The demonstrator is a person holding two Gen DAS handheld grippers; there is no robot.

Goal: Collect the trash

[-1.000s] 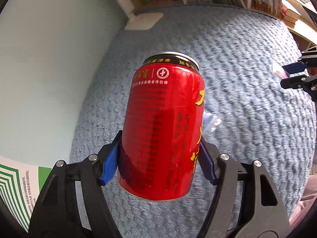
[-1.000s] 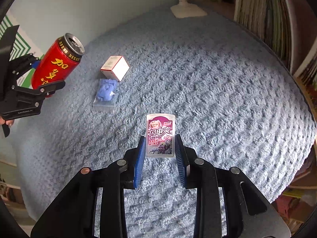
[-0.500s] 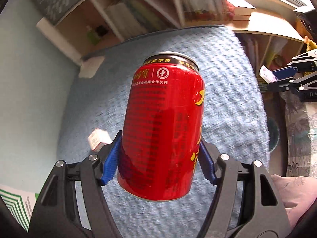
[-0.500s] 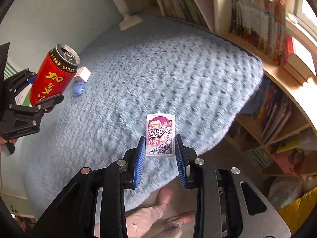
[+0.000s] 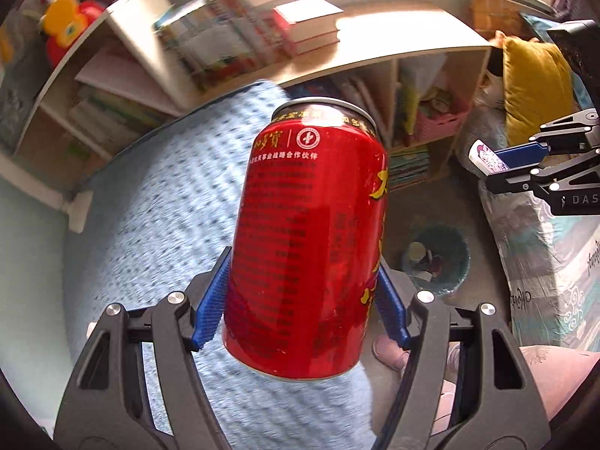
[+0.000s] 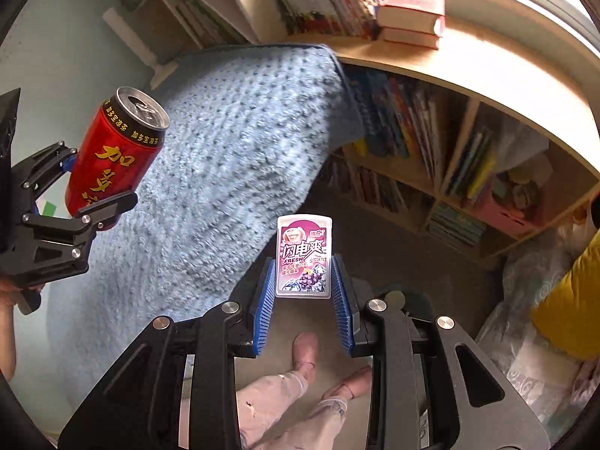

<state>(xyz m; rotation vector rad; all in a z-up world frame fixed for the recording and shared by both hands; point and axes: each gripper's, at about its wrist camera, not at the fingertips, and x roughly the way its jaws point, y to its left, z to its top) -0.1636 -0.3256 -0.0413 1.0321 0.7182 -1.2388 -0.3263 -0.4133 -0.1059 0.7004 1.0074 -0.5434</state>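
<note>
My left gripper [image 5: 300, 292] is shut on a red drink can [image 5: 311, 240], its blue pads pressing both sides of the lower body. The same can [image 6: 112, 153] shows at the left of the right wrist view, held in the air beside the blue blanket. My right gripper [image 6: 303, 285] is shut on a small purple mint case [image 6: 303, 257] with grape print. That case [image 5: 487, 159] appears at the right of the left wrist view. A teal bin [image 5: 437, 258] with several scraps inside stands on the floor below the can's right side.
A blue knitted blanket [image 6: 225, 172] covers the bed, its edge hanging over the floor. Wooden shelves with books [image 6: 408, 131] line the far wall. The person's legs and pink slippers [image 6: 305, 348] stand on the floor below. A yellow cushion [image 5: 532, 86] and patterned bedding lie at right.
Both grippers have swung off the bed towards the floor and bookshelf, each keeping its grip. The bin has come into view under the can. The box and blue wrapper on the blanket are out of sight.
</note>
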